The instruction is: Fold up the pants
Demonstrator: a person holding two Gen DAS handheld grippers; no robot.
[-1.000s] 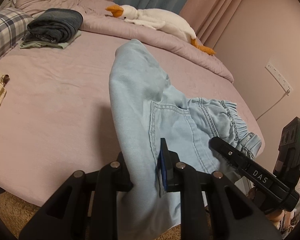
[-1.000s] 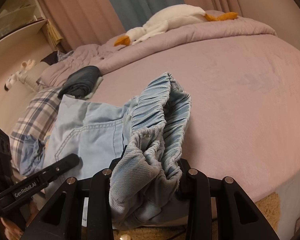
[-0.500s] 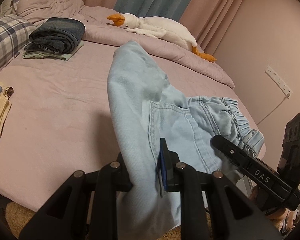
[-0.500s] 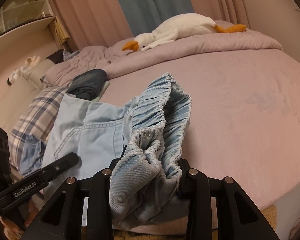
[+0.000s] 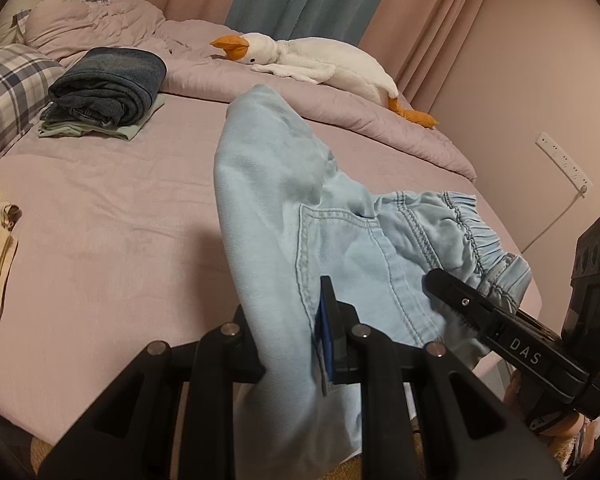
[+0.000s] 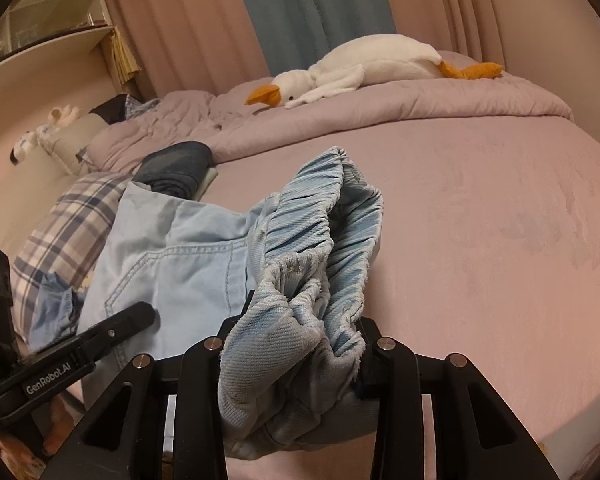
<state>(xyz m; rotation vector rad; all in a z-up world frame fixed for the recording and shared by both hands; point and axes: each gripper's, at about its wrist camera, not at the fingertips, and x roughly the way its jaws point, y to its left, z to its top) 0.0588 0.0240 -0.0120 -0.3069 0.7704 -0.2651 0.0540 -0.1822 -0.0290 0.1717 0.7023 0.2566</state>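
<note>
Pants (image 5: 340, 248) held over near bed (image 5: 112, 216) edge, 6 o'clock. Left gripper (image 5: 290, 344) clamps leg fabric; right gripper (image 6: 292, 344) clamps bunched waistband (image 6: 324, 240). Risk: thick bunch slips from right jaws, pants sag off edge; uneven tension skews fold.

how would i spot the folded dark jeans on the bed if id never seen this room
Start at the pink bed and look toward its head end, beside the plaid pillow. The folded dark jeans sit there on a pale green garment. They are the only dark blue bundle; the pants in the grippers are light blue.
</note>
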